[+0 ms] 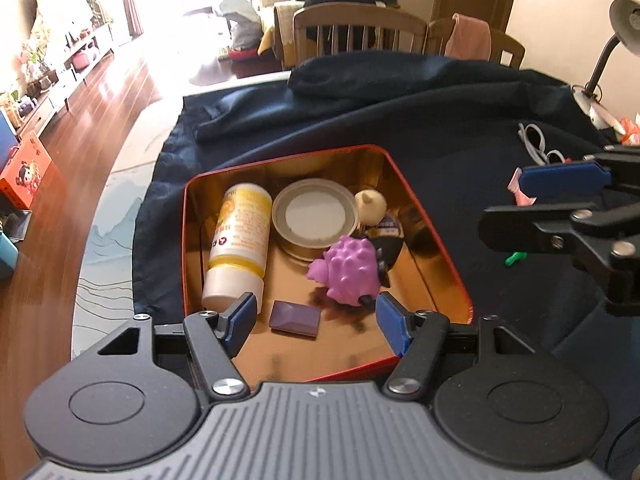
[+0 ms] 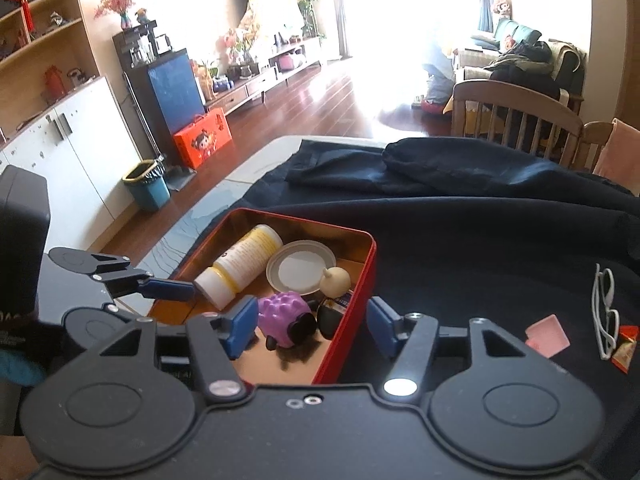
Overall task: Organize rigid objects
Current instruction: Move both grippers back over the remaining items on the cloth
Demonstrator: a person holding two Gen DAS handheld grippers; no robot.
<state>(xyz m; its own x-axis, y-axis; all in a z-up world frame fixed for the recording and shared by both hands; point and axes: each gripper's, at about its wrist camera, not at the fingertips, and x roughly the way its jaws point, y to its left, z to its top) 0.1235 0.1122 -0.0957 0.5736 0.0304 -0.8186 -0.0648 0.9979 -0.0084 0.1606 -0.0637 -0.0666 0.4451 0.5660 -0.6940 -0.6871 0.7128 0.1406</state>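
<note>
Right now I see the tabletop [image 1: 100, 248] draped with a dark cloth [image 1: 440, 128], and on the cloth sits the red tin [image 1: 430, 224] with its gold inside, lid off. Inside the tin, a white-and-yellow bottle [image 1: 238, 240] lies on its side along the left wall; just beside it is a round white lid [image 1: 315, 216], then a cream onion-shaped toy [image 1: 370, 205] by the far right wall. Nearer me a purple knobbly toy [image 1: 351, 272] lies against a dark figure, and a small purple tile [image 1: 295, 317] lies flat on the tin's floor.

My left tool [image 1: 316, 320] hangs over the near end of the tin, its blue pads spread, nothing between them. My right tool [image 2: 312, 326] straddles the tin's right wall, also spread and pinching nothing. Outside, on the cloth, lie white glasses [image 2: 606, 308] and a pink card [image 2: 548, 334].
</note>
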